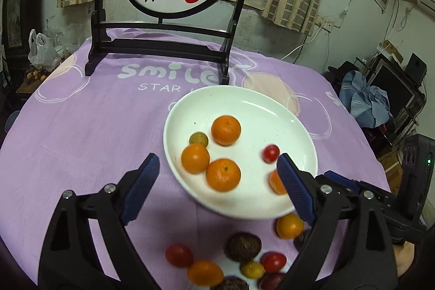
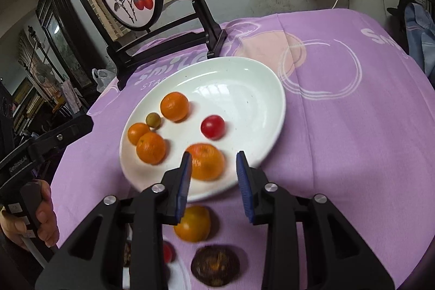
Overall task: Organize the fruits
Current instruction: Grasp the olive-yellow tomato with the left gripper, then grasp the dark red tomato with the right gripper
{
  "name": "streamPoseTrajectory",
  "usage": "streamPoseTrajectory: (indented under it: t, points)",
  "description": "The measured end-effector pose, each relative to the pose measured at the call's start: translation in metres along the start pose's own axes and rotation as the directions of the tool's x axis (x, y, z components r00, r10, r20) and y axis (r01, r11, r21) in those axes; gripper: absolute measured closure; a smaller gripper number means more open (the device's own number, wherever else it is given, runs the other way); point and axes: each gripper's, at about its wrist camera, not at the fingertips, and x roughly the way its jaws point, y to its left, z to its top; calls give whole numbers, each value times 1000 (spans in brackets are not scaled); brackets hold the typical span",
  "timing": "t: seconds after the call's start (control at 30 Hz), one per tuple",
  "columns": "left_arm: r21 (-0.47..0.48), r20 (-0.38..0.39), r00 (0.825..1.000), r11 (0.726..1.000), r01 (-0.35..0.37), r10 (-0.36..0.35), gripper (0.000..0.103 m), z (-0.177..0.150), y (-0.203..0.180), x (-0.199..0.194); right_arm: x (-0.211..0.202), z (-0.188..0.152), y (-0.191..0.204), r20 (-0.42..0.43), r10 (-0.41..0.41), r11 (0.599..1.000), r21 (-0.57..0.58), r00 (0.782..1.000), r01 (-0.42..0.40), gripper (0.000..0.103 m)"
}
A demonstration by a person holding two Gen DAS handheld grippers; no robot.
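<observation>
Oranges (image 2: 174, 105) and a cherry tomato (image 2: 213, 127) rest on the white plate (image 2: 261, 89). The left gripper (image 1: 217, 167) and the right gripper (image 2: 213, 159) hover above, fingers apart and empty.

the plate (image 1: 244, 99) was plain white, the mandarins (image 1: 226, 130) orange, the cherry tomato (image 2: 213, 127) red. the tablecloth (image 1: 81, 127) was lilac with white lettering and pale peach circles. the gripper pads (image 2: 246, 186) were ribbed blue.

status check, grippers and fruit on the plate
Left gripper open, empty. Right gripper open above an orange on the white plate. More fruit waits on the cloth. Nothing blocking.
</observation>
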Motion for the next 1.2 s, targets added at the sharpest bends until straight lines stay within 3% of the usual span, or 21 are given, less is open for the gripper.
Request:
streamPoseTrajectory:
  t: [0.07,0.23,0.47,0.73,1.0,1.07,1.13,1.2]
  points:
    - [-1,0,1000,1000,4,-4,12,-10,1,-9,-13,-10,-1,29,-15,1000,4,999,15,38]
    - [-4,-23,999,1000,30,-31,12,-41,2,-31,-31,-29,4,28,-42,999,-24,999,42,38]
    - [-17,-70,997,1000,24,-25,12,-94,1,-61,-38,-64,11,2,-14,1000,2,1000,14,38]
    - [74,-159,987,997,34,-22,12,-152,-24,-69,-33,-82,17,-17,45,999,-23,999,-45,38]
    - [139,-190,982,990,12,15,13,-175,-36,-61,-41,-83,19,21,15,997,-71,1000,-14,38]
    - [156,-200,980,988,19,13,22,-179,-39,-60,-40,-83,18,23,-5,997,-74,1000,7,38]
    - [174,-248,969,983,57,-13,60,-184,-42,-53,-39,-82,16,20,-5,998,-65,1000,6,38]
    - [185,-252,967,980,76,-28,65,-186,-43,-53,-39,-83,16,21,-7,998,-69,1000,8,38]
